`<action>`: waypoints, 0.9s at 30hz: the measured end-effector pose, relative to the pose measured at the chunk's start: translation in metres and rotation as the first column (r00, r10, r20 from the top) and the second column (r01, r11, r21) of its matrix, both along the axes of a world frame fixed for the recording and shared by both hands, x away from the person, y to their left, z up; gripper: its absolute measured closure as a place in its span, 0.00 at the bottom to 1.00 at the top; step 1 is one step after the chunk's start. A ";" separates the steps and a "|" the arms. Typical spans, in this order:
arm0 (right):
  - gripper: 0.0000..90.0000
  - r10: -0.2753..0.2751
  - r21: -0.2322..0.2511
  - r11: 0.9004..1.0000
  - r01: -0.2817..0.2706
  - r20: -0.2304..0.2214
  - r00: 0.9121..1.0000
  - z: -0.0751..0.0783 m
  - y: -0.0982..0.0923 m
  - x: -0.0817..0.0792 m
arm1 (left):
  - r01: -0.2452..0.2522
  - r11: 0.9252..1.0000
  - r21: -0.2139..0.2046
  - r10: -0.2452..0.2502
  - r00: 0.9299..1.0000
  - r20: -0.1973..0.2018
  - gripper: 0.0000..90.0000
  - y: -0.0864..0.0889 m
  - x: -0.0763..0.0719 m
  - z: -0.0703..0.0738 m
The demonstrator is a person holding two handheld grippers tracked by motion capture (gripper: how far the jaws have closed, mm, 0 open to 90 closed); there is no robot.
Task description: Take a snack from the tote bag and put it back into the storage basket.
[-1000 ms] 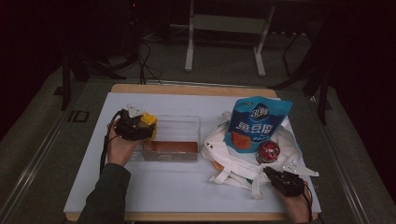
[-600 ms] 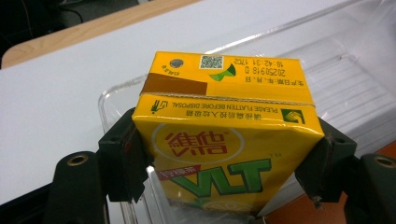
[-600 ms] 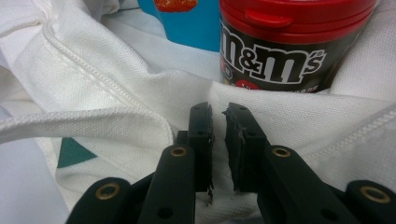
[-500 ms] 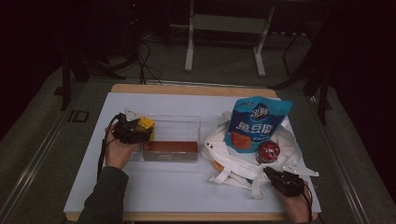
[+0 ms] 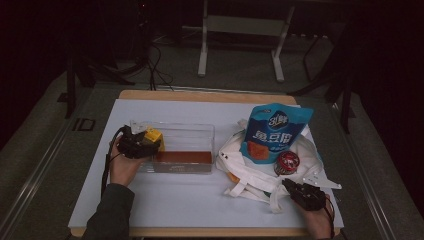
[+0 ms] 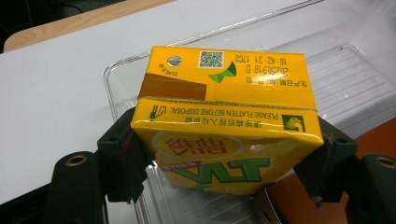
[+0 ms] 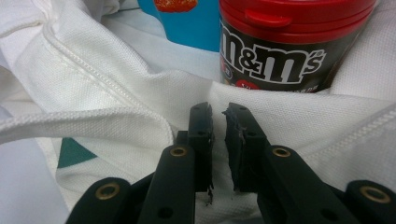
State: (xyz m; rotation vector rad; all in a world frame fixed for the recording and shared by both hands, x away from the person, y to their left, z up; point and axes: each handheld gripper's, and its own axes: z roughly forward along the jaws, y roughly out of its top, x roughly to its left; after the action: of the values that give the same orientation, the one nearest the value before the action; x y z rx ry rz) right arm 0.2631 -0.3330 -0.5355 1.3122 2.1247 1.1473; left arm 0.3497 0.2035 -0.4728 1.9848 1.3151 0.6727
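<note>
Yellow drink carton is the thing in hand, but the risks start with the biggest piece, the white table, whose smooth top would let the clear plastic bin slide if bumped. The bin's near left corner lies right under the carton, and in the high view the carton sits over that rim, so a low pass could catch the wall. Over on the other side, the white tote bag could drag its blue snack pouch and M&M's tub if tugged. The left gripper clamps the carton's two sides; squeezing could crush it. The right gripper stands nearly closed, seemingly pinching bag fabric.
</note>
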 end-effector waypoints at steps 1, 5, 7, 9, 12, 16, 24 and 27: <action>0.89 0.000 0.000 1.000 0.000 0.000 1.000 0.000 0.000 0.000 | -0.003 1.000 0.001 0.003 1.000 -0.001 0.31 0.000 -0.001 0.000; 0.89 0.001 0.002 1.000 -0.001 0.000 1.000 0.000 0.000 0.000 | -0.035 0.999 -0.010 0.035 0.999 -0.003 0.31 0.000 -0.005 0.000; 0.89 0.001 0.002 1.000 -0.001 -0.001 1.000 0.000 0.000 0.000 | -0.046 0.999 -0.018 0.046 0.999 -0.001 0.31 0.001 -0.008 -0.001; 0.89 0.001 0.001 1.000 -0.001 0.000 1.000 0.000 0.000 0.000 | -0.051 0.998 -0.025 0.051 0.999 -0.002 0.30 0.002 -0.010 -0.001; 0.89 0.000 0.000 1.000 0.000 0.000 1.000 0.000 0.000 0.000 | -0.046 0.998 -0.033 0.046 0.999 -0.007 0.29 0.003 -0.013 0.000; 0.89 0.000 0.001 1.000 0.000 -0.001 1.000 0.000 0.000 0.000 | -0.047 0.998 -0.035 0.046 0.999 -0.009 0.30 0.003 -0.018 0.001; 0.89 0.000 0.000 1.000 0.000 0.000 1.000 0.000 0.000 0.000 | -0.052 0.998 -0.035 0.052 0.999 -0.007 0.30 0.004 -0.021 0.001; 0.89 0.000 0.000 1.000 0.000 0.000 1.000 0.000 0.000 0.000 | -0.047 0.998 -0.029 0.046 0.999 -0.011 0.30 0.005 -0.023 0.002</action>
State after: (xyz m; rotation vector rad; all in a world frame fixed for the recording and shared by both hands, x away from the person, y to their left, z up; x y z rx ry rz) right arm 0.2631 -0.3332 -0.5355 1.3122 2.1246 1.1479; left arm 0.3264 0.2083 -0.4711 1.9424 1.3735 0.6619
